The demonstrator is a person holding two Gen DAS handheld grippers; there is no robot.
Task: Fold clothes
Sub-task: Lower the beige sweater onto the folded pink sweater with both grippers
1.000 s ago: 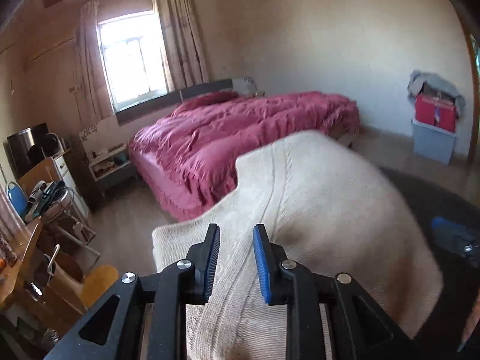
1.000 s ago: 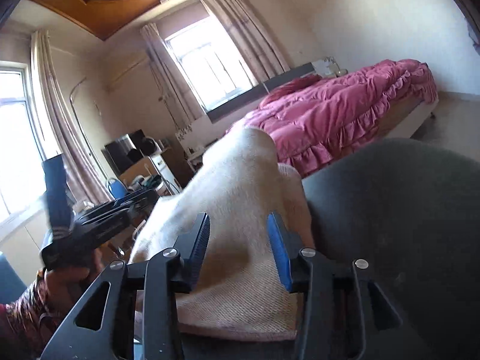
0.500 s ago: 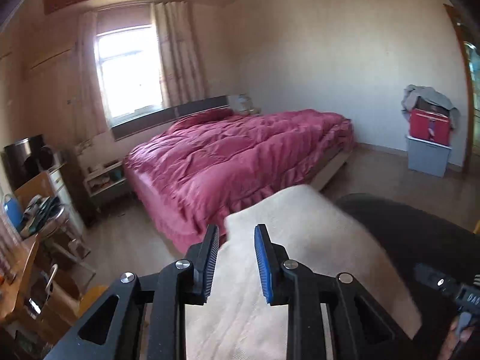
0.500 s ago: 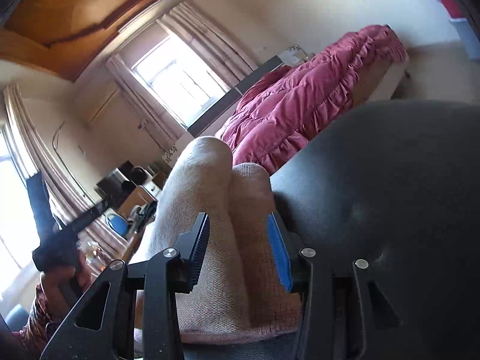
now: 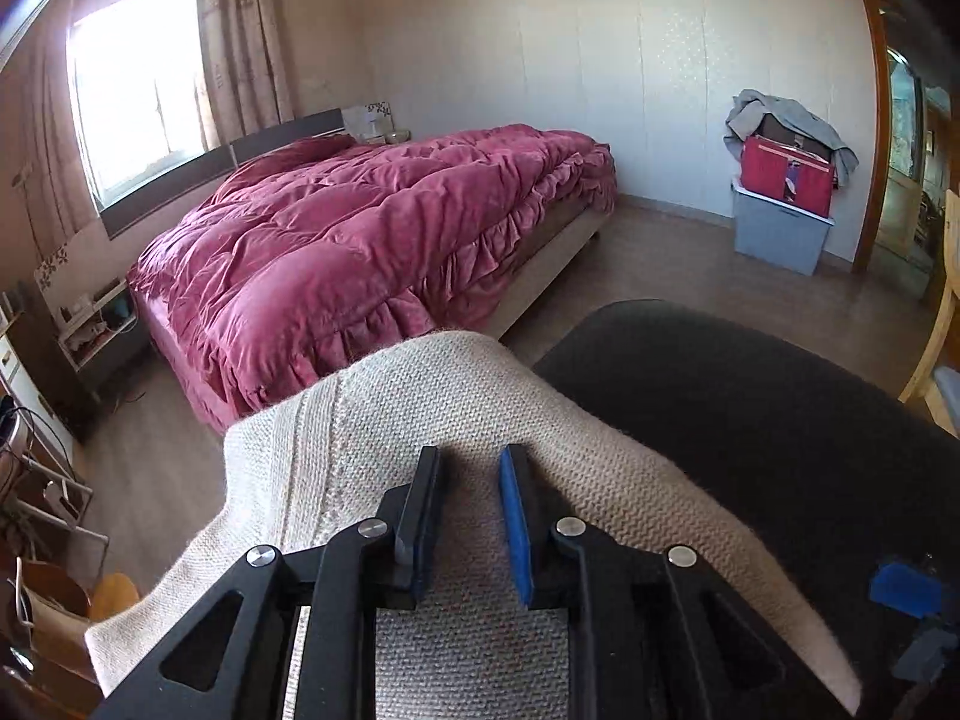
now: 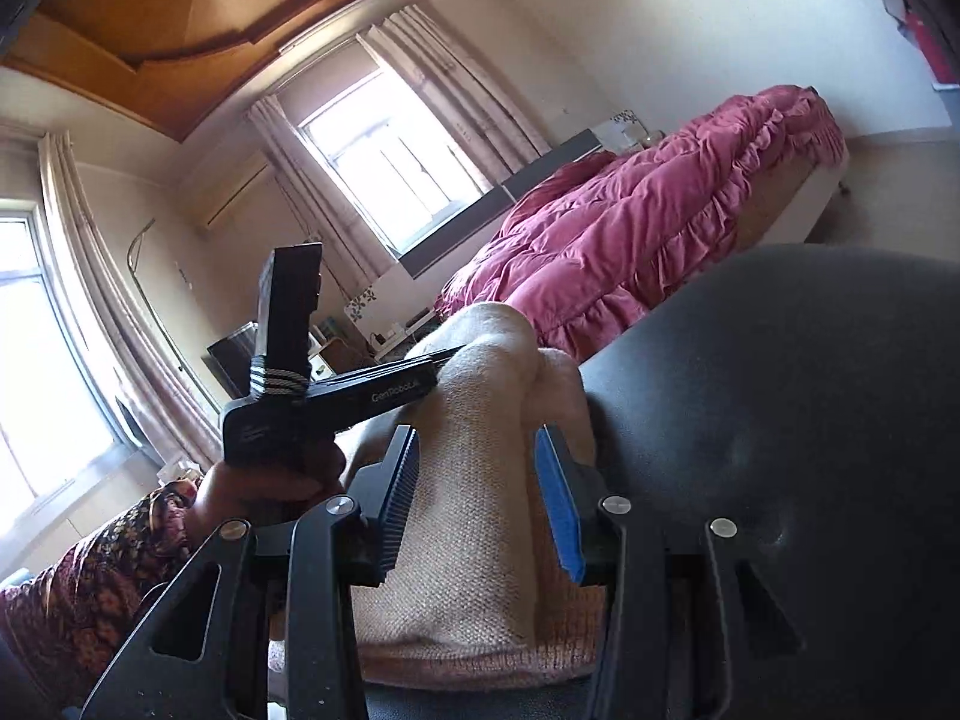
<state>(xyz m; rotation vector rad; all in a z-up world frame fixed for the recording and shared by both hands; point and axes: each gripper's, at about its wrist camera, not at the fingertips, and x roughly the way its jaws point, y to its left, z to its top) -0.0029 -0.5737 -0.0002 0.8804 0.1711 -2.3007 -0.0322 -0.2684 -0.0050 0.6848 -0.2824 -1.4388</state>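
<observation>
A cream knitted sweater (image 5: 420,420) lies bunched over the edge of a dark round table (image 5: 780,432). My left gripper (image 5: 469,468) sits over the sweater with its jaws partly apart and knit showing between them. My right gripper (image 6: 477,450) has its jaws wider apart, with a rolled fold of the sweater (image 6: 480,480) between the pads. The left gripper body (image 6: 336,402) and the hand that holds it show at the left of the right wrist view. Whether either gripper pinches the cloth is unclear.
A bed with a pink quilt (image 5: 360,240) stands beyond the table. A grey box with a red bag (image 5: 780,204) is by the far wall. A shelf and chairs (image 5: 48,480) crowd the left side. The table (image 6: 810,390) fills the right.
The raised sweater has come down and now lies lower on the table. Both grippers have moved lower and closer to the cloth. The left gripper has come nearer the right one.
</observation>
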